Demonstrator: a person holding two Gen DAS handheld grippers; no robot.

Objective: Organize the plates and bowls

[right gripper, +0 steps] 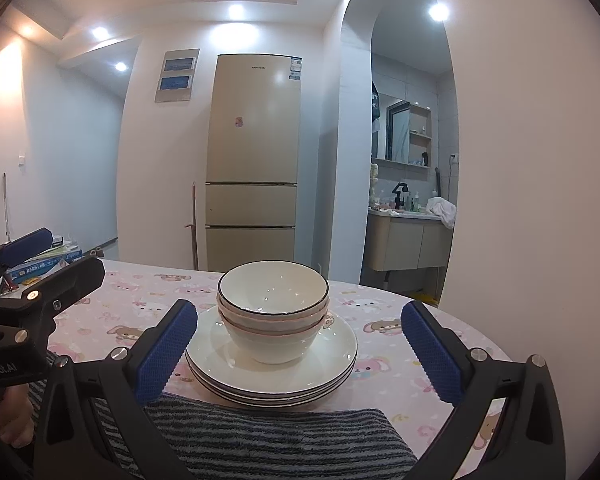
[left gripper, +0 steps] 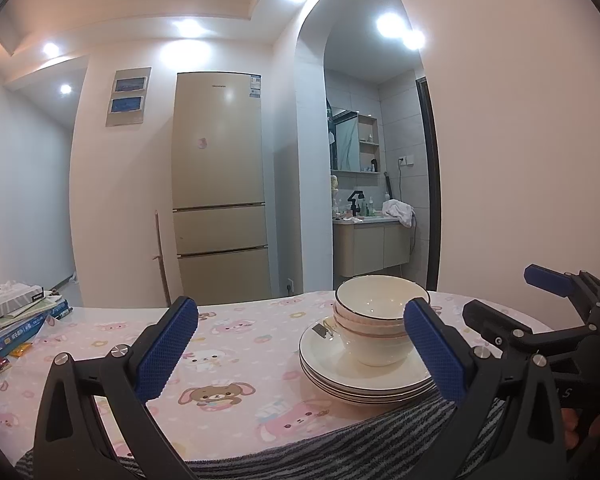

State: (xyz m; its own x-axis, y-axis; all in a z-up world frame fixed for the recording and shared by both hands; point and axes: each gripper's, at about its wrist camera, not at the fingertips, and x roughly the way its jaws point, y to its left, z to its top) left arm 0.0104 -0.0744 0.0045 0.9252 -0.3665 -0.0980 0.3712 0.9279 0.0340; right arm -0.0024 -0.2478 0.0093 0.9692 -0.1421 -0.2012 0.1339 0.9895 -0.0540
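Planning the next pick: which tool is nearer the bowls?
Right, it seems. The right tool is centred on the bowls, pads flanking them; the left tool sits off to their left.

Three cream bowls (right gripper: 273, 312) sit nested upright, dark lines ringing their rims, at the centre of a stack of cream plates (right gripper: 272, 364) with thin dark edging. The plates lie flat on a pink cartoon-print tablecloth (right gripper: 112, 312), their 6 o'clock edge at the border of a grey striped towel (right gripper: 268, 436). From the left wrist camera, the stack sits toward 3 o'clock.
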